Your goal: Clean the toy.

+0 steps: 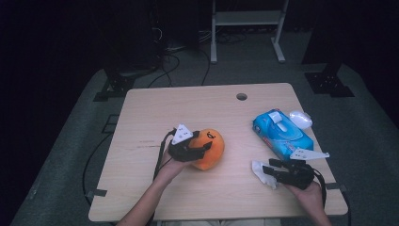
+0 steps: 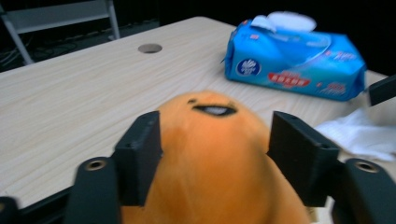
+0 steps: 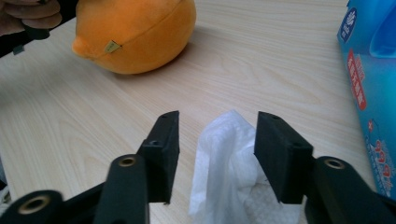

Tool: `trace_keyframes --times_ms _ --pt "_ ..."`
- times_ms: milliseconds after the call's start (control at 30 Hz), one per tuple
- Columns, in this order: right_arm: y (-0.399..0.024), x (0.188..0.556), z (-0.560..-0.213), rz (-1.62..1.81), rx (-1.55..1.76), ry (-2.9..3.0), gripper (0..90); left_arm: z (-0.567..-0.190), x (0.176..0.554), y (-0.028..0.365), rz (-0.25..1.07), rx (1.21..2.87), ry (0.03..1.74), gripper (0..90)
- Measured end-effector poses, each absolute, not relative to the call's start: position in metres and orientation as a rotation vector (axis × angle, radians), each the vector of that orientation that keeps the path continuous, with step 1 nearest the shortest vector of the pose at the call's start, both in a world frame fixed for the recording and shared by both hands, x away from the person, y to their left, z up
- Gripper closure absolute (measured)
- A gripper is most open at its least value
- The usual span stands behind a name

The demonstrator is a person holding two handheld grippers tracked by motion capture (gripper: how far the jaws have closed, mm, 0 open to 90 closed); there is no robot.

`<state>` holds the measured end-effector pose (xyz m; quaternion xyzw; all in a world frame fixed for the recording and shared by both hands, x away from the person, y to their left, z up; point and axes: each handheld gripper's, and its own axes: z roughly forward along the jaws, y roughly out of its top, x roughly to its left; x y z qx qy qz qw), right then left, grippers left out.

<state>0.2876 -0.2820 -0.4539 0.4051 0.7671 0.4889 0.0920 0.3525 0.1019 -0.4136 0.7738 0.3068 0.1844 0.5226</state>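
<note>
Orange plush (image 2: 215, 158) between the left gripper's (image 2: 215, 154) jaws, white tissue (image 3: 229, 163) between the right gripper's (image 3: 217, 154) parted jaws, neither gripped.

Light wood table (image 1: 155, 113), round cable hole (image 1: 242, 96) near far edge. On it: orange plush toy (image 1: 210, 148) between the left fingers (image 2: 140, 158); crumpled white tissue (image 3: 229, 163) between the right fingers (image 3: 280, 154); blue wipes pack (image 1: 282, 135) just beyond those, clear lid (image 1: 300, 119) beside it.
</note>
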Motion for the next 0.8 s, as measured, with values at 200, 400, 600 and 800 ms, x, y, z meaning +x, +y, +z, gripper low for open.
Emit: trace_keyframes --times_ms 200,400,600,800 --pt "-0.282 0.286 -0.452 1.464 1.217 2.269 43.8 -0.413 0.348 0.108 0.416 1.844 0.765 26.4" --pt "-0.284 0.285 -0.451 1.472 1.223 2.259 41.0 -0.411 0.344 0.118 0.415 1.843 0.774 22.8" --pt "-0.286 0.287 -0.452 1.480 1.249 2.253 39.7 -0.409 0.342 0.124 0.412 1.843 0.779 20.8" --pt "-0.285 0.287 -0.452 1.481 1.239 2.256 39.0 -0.409 0.336 0.133 0.423 1.846 0.786 20.1"
